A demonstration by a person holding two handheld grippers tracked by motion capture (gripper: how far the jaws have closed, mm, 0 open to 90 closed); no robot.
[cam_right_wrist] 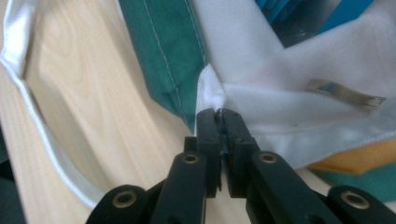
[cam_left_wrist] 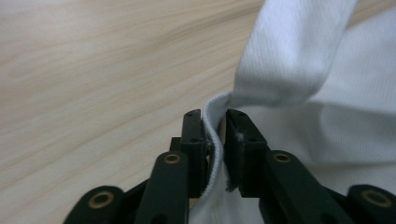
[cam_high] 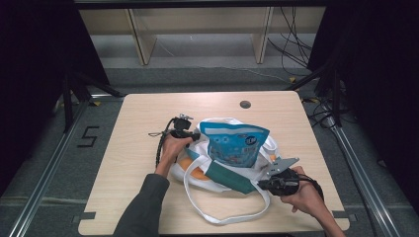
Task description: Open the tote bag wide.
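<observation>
Lying at centre frame on the pale wood-grain table [cam_high: 148,118], the soft white canvas tote bag [cam_high: 217,180] with green and orange panels holds a glossy blue snack packet [cam_high: 232,143], its ribbed rim pinched by the left gripper [cam_left_wrist: 215,128] and right gripper [cam_right_wrist: 219,116].

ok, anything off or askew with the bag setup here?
Nothing damaged or spilled. The blue snack pack sticks half out of the slumped white tote bag, and one handle loop trails loose toward the table's near edge. Left gripper and right gripper each pinch the bag's rim.
</observation>
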